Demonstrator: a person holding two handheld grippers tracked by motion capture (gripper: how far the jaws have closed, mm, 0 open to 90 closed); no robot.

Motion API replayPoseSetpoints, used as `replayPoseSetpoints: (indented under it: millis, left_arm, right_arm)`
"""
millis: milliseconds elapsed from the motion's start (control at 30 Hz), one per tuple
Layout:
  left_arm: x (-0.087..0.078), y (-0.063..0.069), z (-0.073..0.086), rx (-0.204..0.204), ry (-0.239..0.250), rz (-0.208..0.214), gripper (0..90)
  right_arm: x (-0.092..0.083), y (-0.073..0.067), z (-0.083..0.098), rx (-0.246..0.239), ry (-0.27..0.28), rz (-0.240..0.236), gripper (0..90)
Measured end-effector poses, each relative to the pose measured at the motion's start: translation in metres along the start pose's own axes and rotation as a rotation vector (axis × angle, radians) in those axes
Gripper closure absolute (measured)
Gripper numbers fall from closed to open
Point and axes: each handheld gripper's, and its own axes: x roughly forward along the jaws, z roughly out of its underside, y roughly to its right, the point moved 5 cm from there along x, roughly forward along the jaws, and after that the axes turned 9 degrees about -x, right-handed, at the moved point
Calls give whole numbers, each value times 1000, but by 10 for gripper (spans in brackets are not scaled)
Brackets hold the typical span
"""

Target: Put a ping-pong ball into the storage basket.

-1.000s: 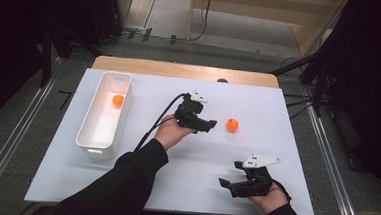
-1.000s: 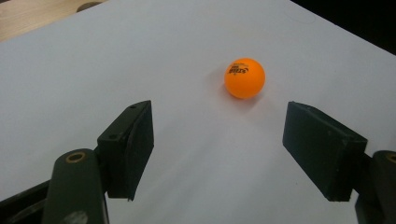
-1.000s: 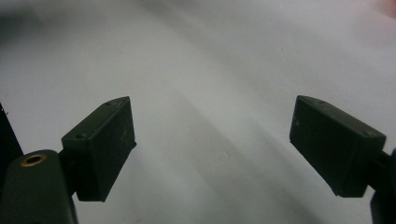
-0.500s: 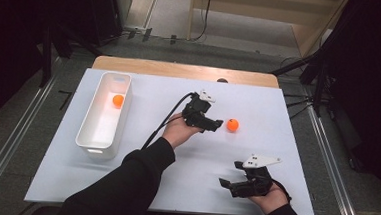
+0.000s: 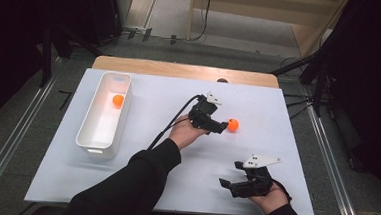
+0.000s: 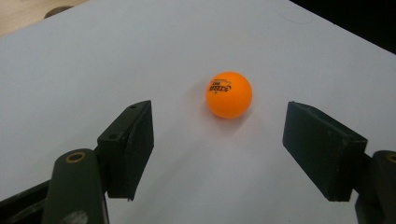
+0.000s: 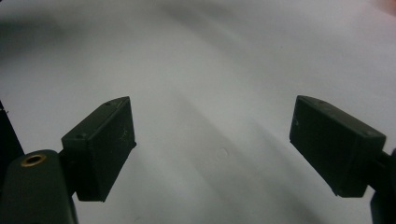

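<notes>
1. An orange ball (image 5: pixel 233 124) is seen on the white table top (image 5: pixel 278 113), right of centre and towards the far side. Being round, it has no long axis; in the left gripper view its black printed mark (image 6: pixel 220 87) faces up and towards the camera.
2. The left gripper (image 5: pixel 221 127) is held just beside the ball, its tip pointed at it. In the left gripper view its jaws are spread wide, and the ball (image 6: pixel 229 94) lies on the table just beyond them, between their lines, untouched.
3. The right gripper (image 5: pixel 229 183) is held low at the near right of the table, well apart from the ball. In the right gripper view its jaws are parted wide over bare white surface, with nothing between them.
4. A second orange ball (image 5: pixel 118 100) is seen inside the white tray (image 5: pixel 88 141) at the left of the table, in its far half.
5. Compared with one second ago, the left gripper has been moved rightwards, closer to the ball. The ball, the tray and the right gripper are found in the same places as before.
</notes>
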Motion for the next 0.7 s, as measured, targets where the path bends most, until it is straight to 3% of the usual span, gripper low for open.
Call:
replayPoseSetpoints:
  millis: [267,700]
  left_arm:
    - [6,7,-5,23,0,-1,255]
    - [24,12,-12,17,6,-1,256]
  right_arm:
    - [0,0,0,-5,-2,-2,127]
    - [1,0,0,-7,-3,-5,128]
